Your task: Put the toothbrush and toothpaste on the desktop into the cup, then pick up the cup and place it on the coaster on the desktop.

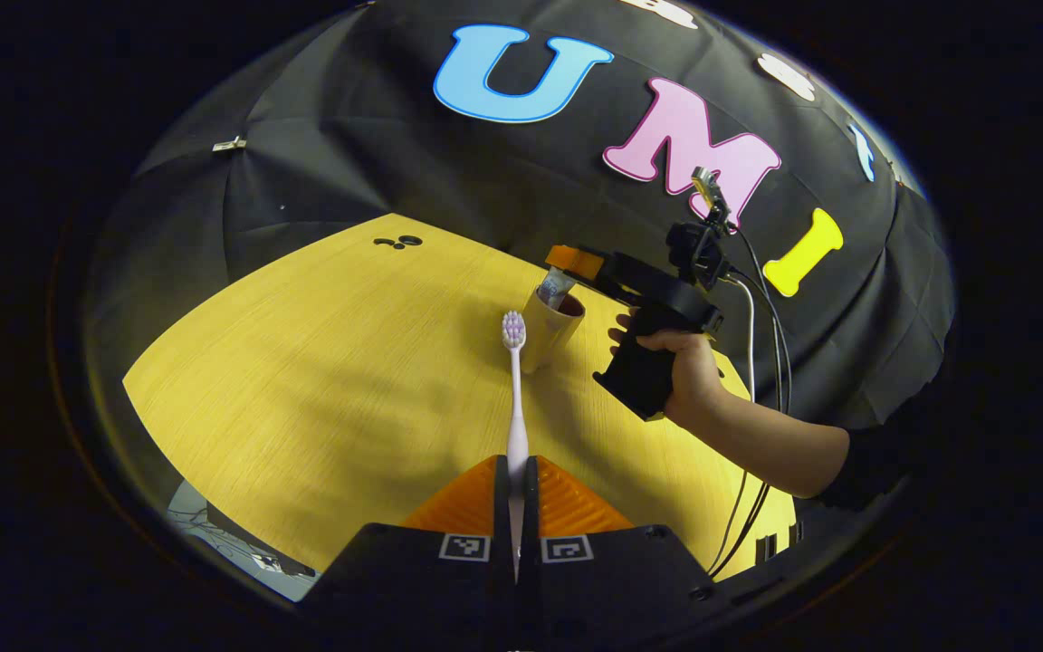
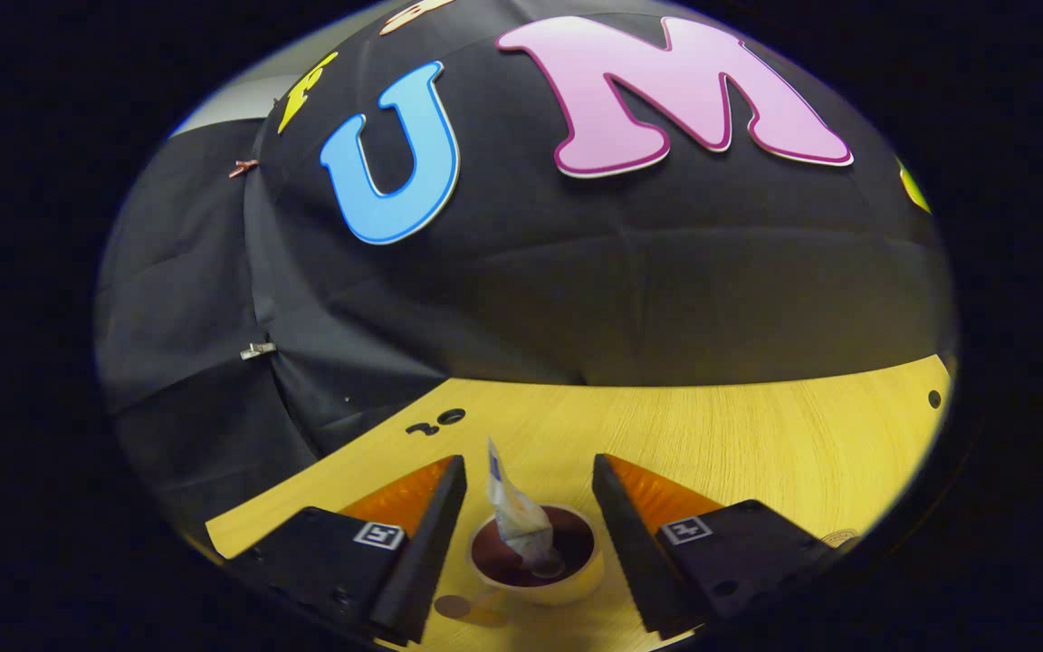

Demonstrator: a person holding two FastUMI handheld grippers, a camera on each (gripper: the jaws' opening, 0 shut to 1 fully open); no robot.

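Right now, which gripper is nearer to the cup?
Right. The right gripper hangs open directly over the cup, with the toothpaste standing inside. The left gripper is farther back over the desktop, shut on the toothbrush.

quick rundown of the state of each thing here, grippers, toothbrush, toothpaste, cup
left gripper: shut on the toothbrush handle
toothbrush: held off the desk, bristle head pointing toward the cup, not in it yet
right gripper: open, fingers spread either side of the cup, above it
toothpaste: inside the cup, standing tilted, top end above the rim
cup: upright on the wooden desk, holding the toothpaste
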